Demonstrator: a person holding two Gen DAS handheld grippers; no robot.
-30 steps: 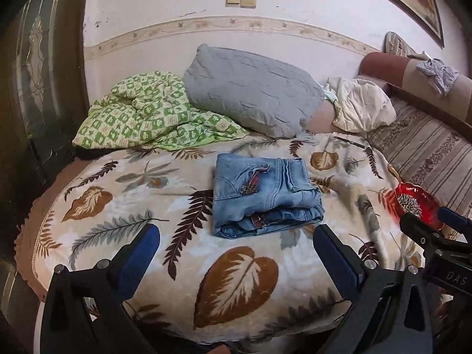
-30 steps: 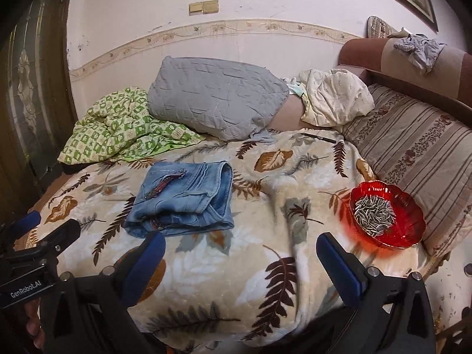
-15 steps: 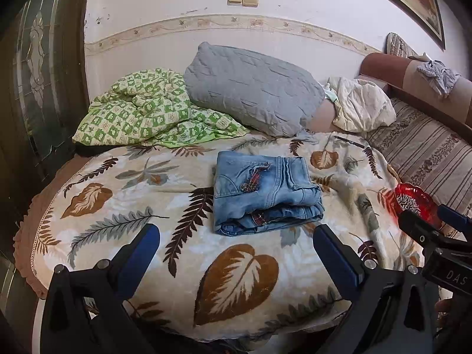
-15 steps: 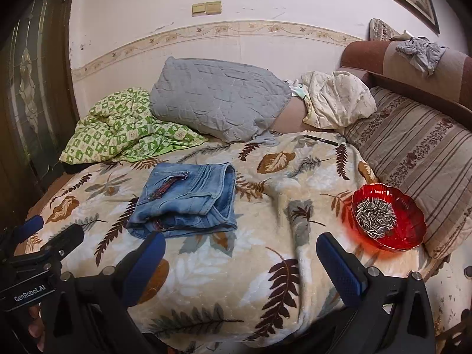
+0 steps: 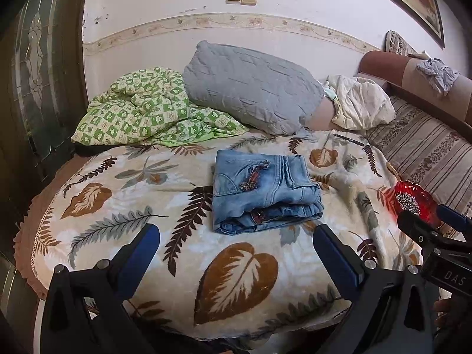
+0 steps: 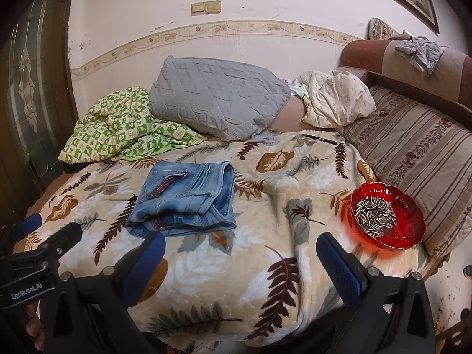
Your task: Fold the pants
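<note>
The light blue jeans [image 5: 262, 191] lie folded into a compact stack on the leaf-patterned blanket [image 5: 147, 206], also seen in the right wrist view [image 6: 185, 203]. My left gripper [image 5: 236, 242] is open and empty, held back from the bed's near edge, short of the jeans. My right gripper [image 6: 240, 253] is open and empty, near the bed edge, to the right of the jeans. Each gripper shows at the side of the other's view: the right one [image 5: 436, 224], the left one [image 6: 44, 230].
A red glass bowl of seeds [image 6: 386, 215] sits on the blanket at the right. A grey pillow [image 5: 250, 91], a green checked quilt [image 5: 141, 118] and a cream bundle [image 5: 360, 106] lie at the back. A striped cushion [image 6: 419, 153] lines the right side.
Both grippers have drawn slightly back and up from the bed. The folded jeans have not moved. Both stay open.
</note>
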